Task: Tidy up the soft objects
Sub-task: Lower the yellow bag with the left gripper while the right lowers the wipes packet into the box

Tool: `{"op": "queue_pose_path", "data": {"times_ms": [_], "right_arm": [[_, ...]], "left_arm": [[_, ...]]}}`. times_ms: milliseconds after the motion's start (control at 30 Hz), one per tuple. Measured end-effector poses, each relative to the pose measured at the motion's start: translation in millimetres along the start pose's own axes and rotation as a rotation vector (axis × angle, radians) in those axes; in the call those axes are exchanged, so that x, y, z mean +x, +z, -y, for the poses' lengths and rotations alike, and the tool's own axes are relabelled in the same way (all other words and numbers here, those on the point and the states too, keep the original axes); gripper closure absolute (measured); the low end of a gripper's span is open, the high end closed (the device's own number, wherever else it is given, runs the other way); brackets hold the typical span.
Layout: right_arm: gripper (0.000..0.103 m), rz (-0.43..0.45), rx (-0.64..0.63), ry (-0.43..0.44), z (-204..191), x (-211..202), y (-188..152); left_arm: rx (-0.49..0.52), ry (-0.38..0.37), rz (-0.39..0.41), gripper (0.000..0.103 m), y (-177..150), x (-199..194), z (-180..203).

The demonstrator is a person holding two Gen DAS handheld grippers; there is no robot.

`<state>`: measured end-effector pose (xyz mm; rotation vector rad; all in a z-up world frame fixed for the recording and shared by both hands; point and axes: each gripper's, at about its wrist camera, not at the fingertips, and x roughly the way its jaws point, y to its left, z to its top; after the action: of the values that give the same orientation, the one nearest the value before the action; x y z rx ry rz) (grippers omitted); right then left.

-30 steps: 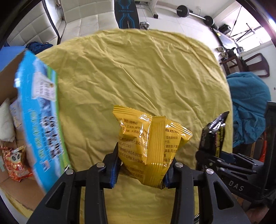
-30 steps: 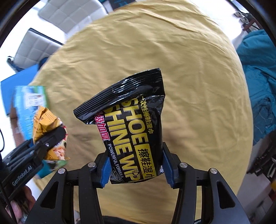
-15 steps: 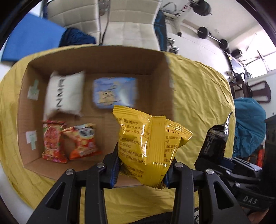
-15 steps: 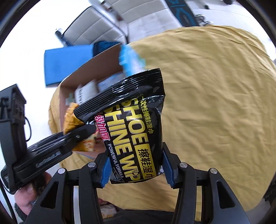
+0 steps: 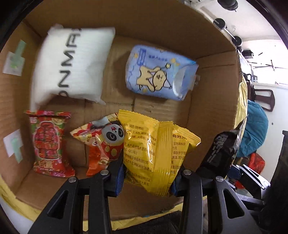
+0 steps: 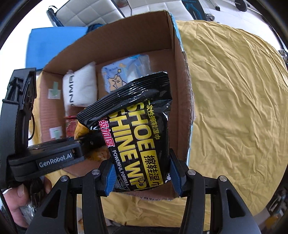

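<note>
My left gripper [image 5: 147,178] grips a yellow snack packet [image 5: 154,149] over the near right part of the open cardboard box [image 5: 212,108]; its jaws are just starting to open, pads still on the packet. My right gripper [image 6: 142,180] is shut on a black shoe-shine wipes pack [image 6: 140,129], held above the box's near right corner. The black pack [image 5: 219,151] also shows at the right of the left wrist view. In the box lie a white pillow pack [image 5: 72,66], a blue tissue pack [image 5: 158,75], a red packet [image 5: 48,142] and a panda packet [image 5: 102,142].
The box stands on a wrinkled yellow cloth [image 6: 234,90] that covers a round table. White padded chairs [image 6: 86,12] and a blue panel [image 6: 46,45] stand beyond the box. A teal cloth heap [image 5: 255,131] lies off the table's right. A hand [image 6: 18,201] holds the left tool.
Both grippers have swept sideways from over the bare cloth to over the box, each still carrying its packet. The left one now hangs low inside the box.
</note>
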<state>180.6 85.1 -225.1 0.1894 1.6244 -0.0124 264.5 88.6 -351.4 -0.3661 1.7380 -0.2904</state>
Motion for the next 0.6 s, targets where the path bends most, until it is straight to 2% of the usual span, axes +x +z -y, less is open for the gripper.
{"op": "queue_pose_path", "data": {"times_ms": [100, 267, 400, 467, 600], "right_arm": [[0.049, -0.007, 0.019, -0.017, 5, 14, 6], [0.048, -0.009, 0.031, -0.043, 9, 26, 13], [0.044, -0.005, 0.020, -0.076, 4, 32, 15], [0.033, 0.005, 0.012, -0.097, -1, 30, 14], [0.030, 0.028, 0.005, -0.100, -3, 22, 11]], "left_arm": [[-0.006, -0.029, -0.041, 0.057, 2, 11, 1], [-0.032, -0.045, -0.043, 0.055, 2, 11, 3], [-0.019, -0.007, -0.011, 0.046, 0, 0, 6], [-0.018, -0.007, 0.004, 0.046, -2, -8, 6], [-0.010, 0.022, 0.055, 0.045, -7, -24, 6]]}}
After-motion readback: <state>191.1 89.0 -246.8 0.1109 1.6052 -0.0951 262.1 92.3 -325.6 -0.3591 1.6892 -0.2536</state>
